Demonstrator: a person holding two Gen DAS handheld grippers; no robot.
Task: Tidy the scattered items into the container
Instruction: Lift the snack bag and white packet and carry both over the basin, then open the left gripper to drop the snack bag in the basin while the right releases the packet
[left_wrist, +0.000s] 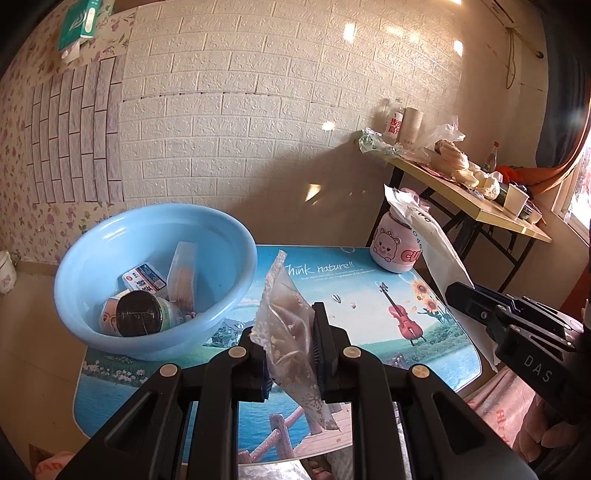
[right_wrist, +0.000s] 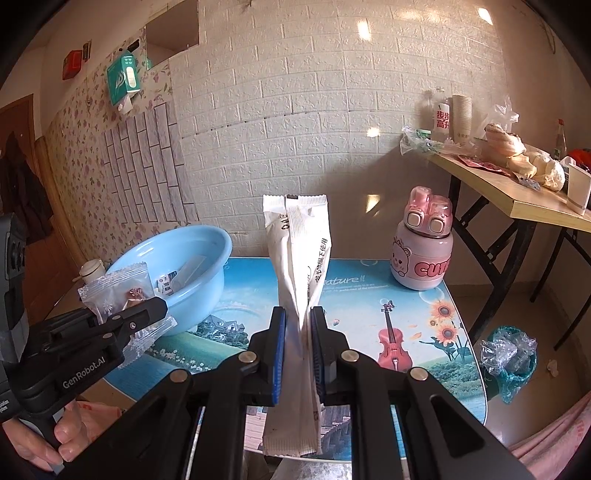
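My left gripper (left_wrist: 290, 328) is shut on a clear snack packet (left_wrist: 286, 314) with brown contents, held above the table just right of the light blue basin (left_wrist: 92, 251). The basin holds a dark-lidded jar (left_wrist: 140, 314), a small carton (left_wrist: 144, 278) and a clear box of sticks (left_wrist: 183, 273). My right gripper (right_wrist: 298, 325) is shut on a long white sachet (right_wrist: 301, 258) held upright over the table's middle. The left gripper with its packet (right_wrist: 114, 288) shows at the left of the right wrist view, in front of the basin (right_wrist: 207, 240). The right gripper (left_wrist: 454, 291) and its sachet (left_wrist: 436, 240) show at the right of the left wrist view.
A pink-and-white cartoon bottle (right_wrist: 423, 243) stands at the table's far right corner. The table (left_wrist: 369, 284) has a printed scenery top. A folding side table (right_wrist: 517, 199) with bags, bottles and cups stands at the right. A bagged bin (right_wrist: 511, 362) sits on the floor.
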